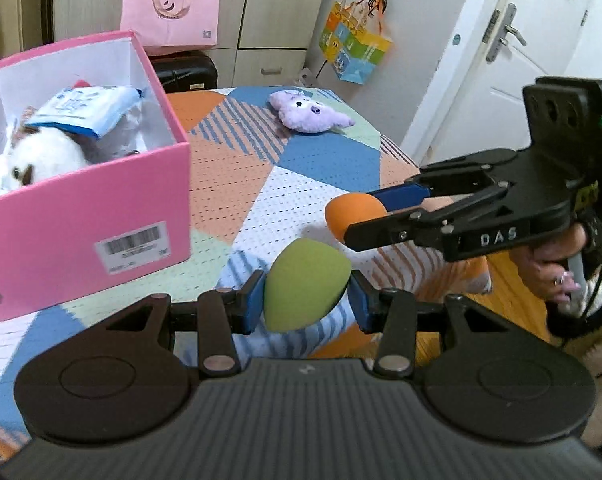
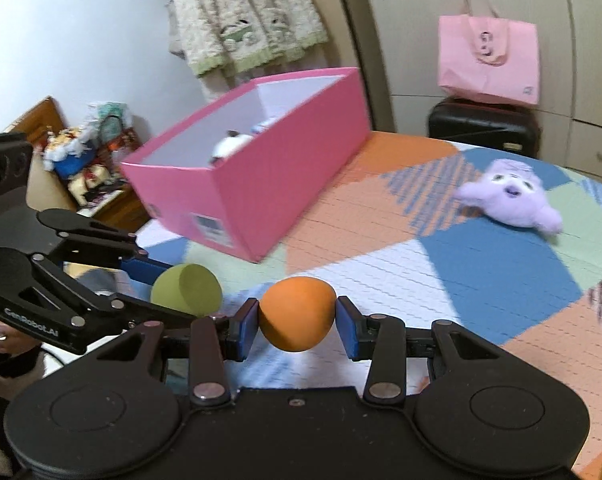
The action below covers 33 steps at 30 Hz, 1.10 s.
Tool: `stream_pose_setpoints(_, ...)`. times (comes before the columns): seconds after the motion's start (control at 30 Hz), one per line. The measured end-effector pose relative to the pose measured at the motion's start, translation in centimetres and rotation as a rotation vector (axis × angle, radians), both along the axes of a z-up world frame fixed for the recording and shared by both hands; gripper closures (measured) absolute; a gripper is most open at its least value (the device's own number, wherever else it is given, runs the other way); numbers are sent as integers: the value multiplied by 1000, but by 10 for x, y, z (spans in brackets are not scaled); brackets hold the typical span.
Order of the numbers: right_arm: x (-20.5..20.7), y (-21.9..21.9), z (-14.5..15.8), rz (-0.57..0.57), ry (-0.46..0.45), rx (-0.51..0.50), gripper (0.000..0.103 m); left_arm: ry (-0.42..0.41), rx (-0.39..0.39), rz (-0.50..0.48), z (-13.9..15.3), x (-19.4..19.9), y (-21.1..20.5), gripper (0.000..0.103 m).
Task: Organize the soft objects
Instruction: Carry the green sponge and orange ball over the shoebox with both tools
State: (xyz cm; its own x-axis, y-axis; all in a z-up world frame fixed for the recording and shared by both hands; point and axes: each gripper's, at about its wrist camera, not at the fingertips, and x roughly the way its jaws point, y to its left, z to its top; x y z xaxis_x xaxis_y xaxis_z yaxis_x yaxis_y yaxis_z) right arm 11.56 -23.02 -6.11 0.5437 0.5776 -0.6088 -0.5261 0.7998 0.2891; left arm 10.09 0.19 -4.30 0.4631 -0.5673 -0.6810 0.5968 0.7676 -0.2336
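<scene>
The left claw (image 1: 305,300) has its two blue-padded fingers (image 1: 253,304) pressed against either side of a green sponge (image 1: 303,288), lifted off the bench. The right claw (image 2: 297,320) is clamped the same way on an orange sponge (image 2: 297,312), blue pads (image 2: 247,328) touching its flanks. The two claws sit near each other, the right reaching in from the right side of the left wrist view, with the person's right hand (image 1: 557,268) wrapped around its handle.
</scene>
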Motion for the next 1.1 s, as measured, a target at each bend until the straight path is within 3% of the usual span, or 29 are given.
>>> stream_pose_setpoints(0.27, -1, 41, 42, 77, -96, 28, 55, -148, 28, 40, 37, -17, 36, 59)
stream_pose_setpoints(0.53, 31, 74, 67, 101, -185, 57, 55, -271, 23, 175, 49, -2, 70, 59)
stream_pose_setpoints(0.67, 58, 91, 74, 95, -203, 53, 55, -262, -2, 214, 55, 26, 84, 59)
stream_pose_setpoints(0.87, 104, 121, 86, 82, -261, -58, 55, -226, 10, 298, 60, 87, 102, 59)
stream_pose_setpoints(0.97, 136, 132, 89, 78, -250, -95, 55, -220, 67, 364, 57, 122, 107, 59)
stream_pose_setpoints(1.1, 178, 139, 84, 83, -165, -95, 55, -235, 141, 432, 53, 159, 112, 59)
